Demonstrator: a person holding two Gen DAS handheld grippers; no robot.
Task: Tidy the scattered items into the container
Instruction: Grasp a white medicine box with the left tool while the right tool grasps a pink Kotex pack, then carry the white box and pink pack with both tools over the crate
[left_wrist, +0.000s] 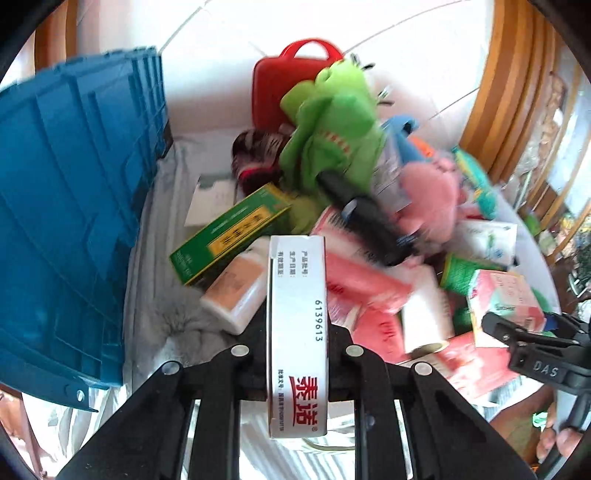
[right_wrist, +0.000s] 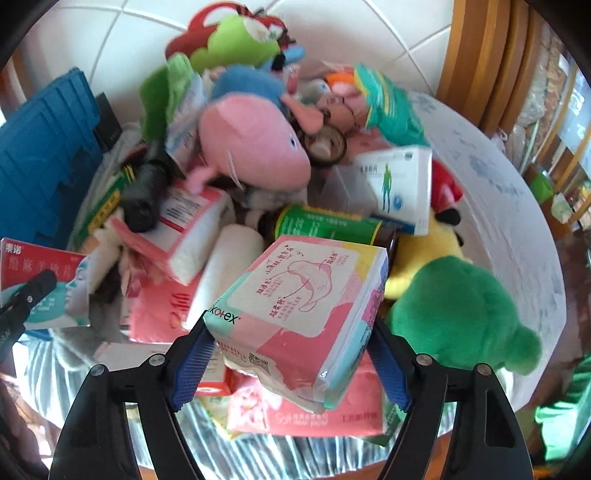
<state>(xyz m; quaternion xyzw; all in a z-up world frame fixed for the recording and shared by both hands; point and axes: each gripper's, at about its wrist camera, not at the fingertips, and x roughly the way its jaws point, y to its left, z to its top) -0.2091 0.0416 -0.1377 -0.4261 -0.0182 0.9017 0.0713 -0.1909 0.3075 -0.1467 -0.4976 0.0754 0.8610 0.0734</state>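
Observation:
My left gripper (left_wrist: 297, 328) is shut on a narrow white medicine box (left_wrist: 298, 332) with red characters, held edge-on and lifted above the pile. The blue plastic container (left_wrist: 66, 206) stands close on the left, tilted in the view. In the right wrist view my right gripper (right_wrist: 291, 354) has its blue pads (right_wrist: 192, 365) pressed on both sides of a pink pad pack (right_wrist: 295, 306), which sits tilted above a pink tissue pack (right_wrist: 332, 410). The same white box (right_wrist: 44, 280) shows at the left edge, beside the blue container (right_wrist: 40, 162).
A crowded heap lies on a white cloth: green plush frog (left_wrist: 332, 122), red case (left_wrist: 273, 88), green box (left_wrist: 229, 236), white bottle (left_wrist: 236, 291), pink plush (right_wrist: 255, 144), green can (right_wrist: 325, 225), dark green plush (right_wrist: 458, 310). Wooden furniture (left_wrist: 509, 92) rises at the right.

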